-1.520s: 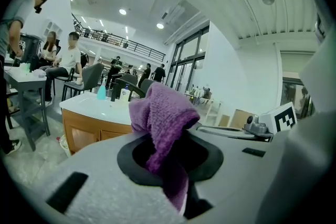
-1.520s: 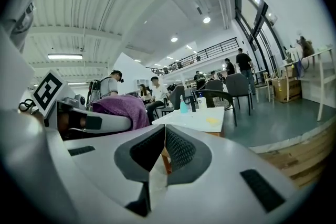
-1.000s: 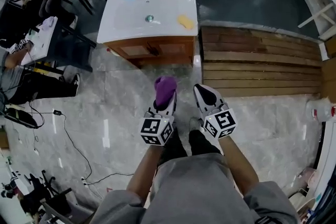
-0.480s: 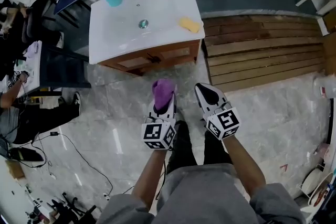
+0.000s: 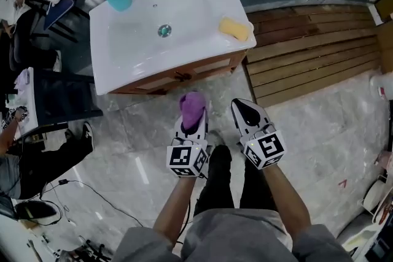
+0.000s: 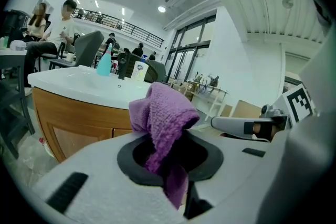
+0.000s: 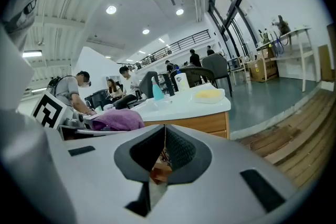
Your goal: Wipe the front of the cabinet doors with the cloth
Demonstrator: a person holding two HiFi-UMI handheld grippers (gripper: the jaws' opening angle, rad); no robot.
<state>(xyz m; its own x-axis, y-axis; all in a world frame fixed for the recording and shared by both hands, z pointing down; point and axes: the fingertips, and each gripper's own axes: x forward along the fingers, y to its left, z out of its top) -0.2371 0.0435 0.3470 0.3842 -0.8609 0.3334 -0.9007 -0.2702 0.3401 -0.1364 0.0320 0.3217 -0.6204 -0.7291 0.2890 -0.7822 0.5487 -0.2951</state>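
left gripper (image 5: pixel 191 123): jaws are clamping the cloth (image 5: pixel 192 107), which is bunching above the tips as a purple wad. right gripper (image 5: pixel 245 110): jaws are pressing together, carrying nothing. risk, as a judgement: the jaws are pinching only a fold, so pushing on wood or catching the dark handle (image 5: pixel 182 76) could be dragging the cloth free. cabinet doors (image 5: pixel 212 66): sitting upper centre of the head view under the white sink (image 5: pixel 141 49), ahead of the cloth, apart from it.
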